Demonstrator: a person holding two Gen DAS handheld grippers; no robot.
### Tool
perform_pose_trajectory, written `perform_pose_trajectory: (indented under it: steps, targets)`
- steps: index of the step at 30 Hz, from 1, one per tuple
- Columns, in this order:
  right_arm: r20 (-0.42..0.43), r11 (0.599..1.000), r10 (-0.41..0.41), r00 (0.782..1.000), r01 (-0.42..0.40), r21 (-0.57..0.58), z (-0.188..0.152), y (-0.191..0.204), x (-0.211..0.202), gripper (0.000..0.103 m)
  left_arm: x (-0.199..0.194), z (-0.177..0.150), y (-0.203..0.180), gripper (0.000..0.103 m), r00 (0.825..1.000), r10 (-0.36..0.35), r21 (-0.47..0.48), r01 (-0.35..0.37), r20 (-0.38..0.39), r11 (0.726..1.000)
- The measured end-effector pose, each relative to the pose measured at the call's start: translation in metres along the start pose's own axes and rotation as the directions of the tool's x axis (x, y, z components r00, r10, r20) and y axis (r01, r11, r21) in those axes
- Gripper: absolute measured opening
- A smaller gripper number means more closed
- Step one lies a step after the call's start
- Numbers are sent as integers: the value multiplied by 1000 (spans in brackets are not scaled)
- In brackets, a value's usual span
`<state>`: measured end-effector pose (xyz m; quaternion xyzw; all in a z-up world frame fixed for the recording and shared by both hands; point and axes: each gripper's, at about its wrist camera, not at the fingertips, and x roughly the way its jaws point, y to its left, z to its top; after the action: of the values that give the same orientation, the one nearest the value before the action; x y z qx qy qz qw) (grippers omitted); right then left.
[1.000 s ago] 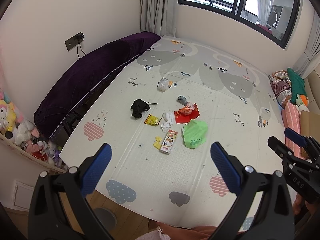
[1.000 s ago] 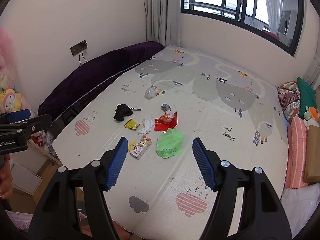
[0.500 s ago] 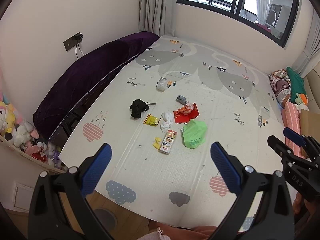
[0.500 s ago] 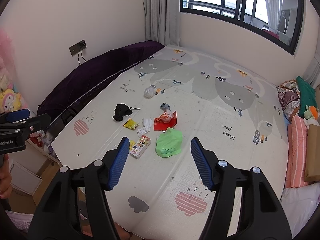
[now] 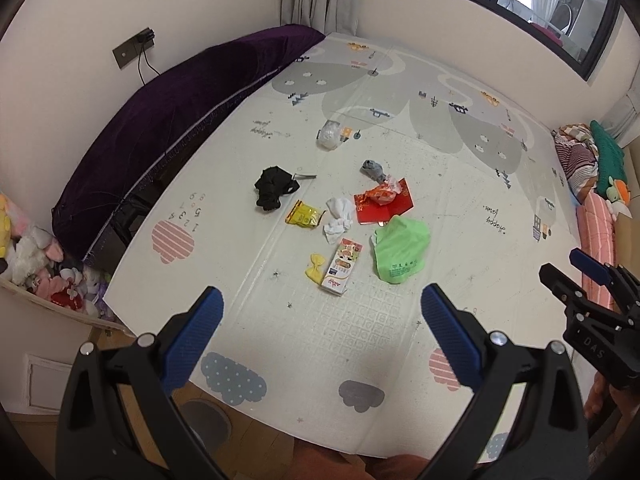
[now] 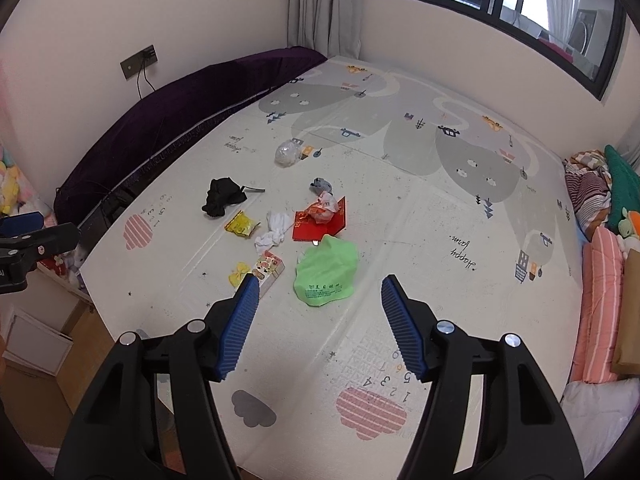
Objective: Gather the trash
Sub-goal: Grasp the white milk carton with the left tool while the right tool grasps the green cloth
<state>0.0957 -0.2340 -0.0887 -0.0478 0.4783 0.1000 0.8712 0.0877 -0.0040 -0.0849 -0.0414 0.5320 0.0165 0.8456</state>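
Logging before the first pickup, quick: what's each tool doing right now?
Left tool: open, holding nothing.
Right tool: open, holding nothing.

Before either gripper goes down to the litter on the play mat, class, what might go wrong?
The crumpled green plastic bag is limp, so open jaws may pinch only a fold and drop it. The flat yellow snack wrapper gives little edge to grip. The crumpled orange wrapper rests on the red card envelope; lifting the envelope could spill it. Both the left gripper and the right gripper are empty.
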Motion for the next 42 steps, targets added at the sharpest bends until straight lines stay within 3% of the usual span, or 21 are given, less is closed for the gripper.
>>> perform_pose_trajectory:
  steps: [6,15,25,27,28,29,31,37,42]
  targets:
    - [-61,1000,16,998,-16,-13,-7,-12,101,58,91,3,-8,99,998,-3,6,3,-57,1000]
    - [-104,998,40,994,-35,49,-38,-35,259,57,254,-25,-20,99,993,-17,56,23,-116,998]
    - [-120,996,69,990,-62,63,-69,-45,359,56,378,-36,-24,97,994,-10,149,27,-113,988]
    - [-127,994,96,987,-88,70,-72,-46,368,38,389,-38,-28,90,993,-18,164,37,-114,986]
    - [-132,992,113,985,-105,68,-72,-46,371,25,393,-40,-29,63,992,-32,171,52,-122,984]
    - [-134,991,125,983,-117,61,-73,-44,373,12,397,-41,-31,53,991,-31,176,54,-133,983]
    - [-128,989,147,981,-143,42,-73,-40,370,1,395,-42,-36,52,993,-43,191,63,-106,980]
    - [-73,988,153,986,-153,-4,-58,-33,342,0,375,-43,-39,51,991,-92,186,109,-99,976]
    - [-16,988,153,988,-154,-17,-35,-30,299,0,333,-32,-27,51,993,-104,144,112,-58,983]
